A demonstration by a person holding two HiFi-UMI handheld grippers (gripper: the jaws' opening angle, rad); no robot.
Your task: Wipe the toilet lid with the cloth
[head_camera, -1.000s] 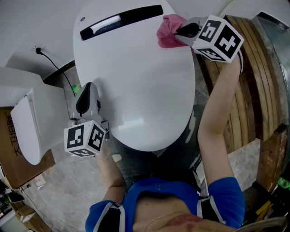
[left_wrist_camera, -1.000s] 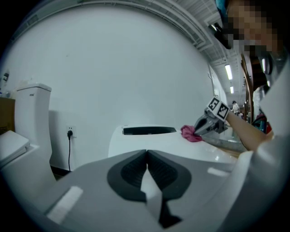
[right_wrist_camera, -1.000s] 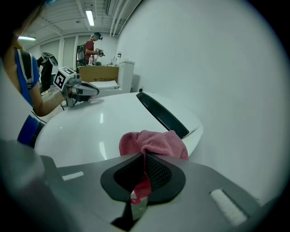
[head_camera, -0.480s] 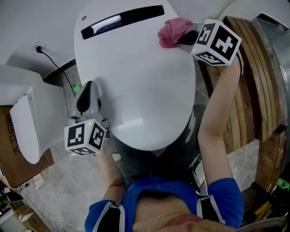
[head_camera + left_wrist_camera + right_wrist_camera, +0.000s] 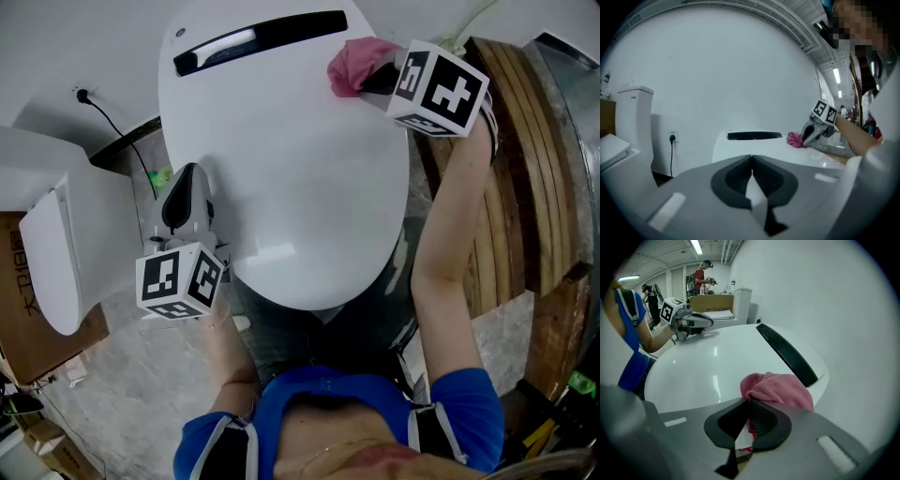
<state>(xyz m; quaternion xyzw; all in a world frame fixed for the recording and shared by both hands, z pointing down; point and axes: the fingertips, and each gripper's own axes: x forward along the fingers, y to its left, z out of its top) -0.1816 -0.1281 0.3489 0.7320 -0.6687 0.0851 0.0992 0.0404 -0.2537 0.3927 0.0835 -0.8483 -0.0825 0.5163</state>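
Two grippers: left gripper (image 5: 751, 161), right gripper (image 5: 749, 406). Two toilets: one under the lid (image 5: 291, 178), and a second toilet (image 5: 66, 248) beside it. One lid, one cloth (image 5: 354, 62). One socket (image 5: 671, 136) with one cord (image 5: 671, 159). One box (image 5: 21, 345). One person (image 5: 700, 273) far off.

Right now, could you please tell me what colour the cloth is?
The cloth is pink, clearest in the right gripper view.
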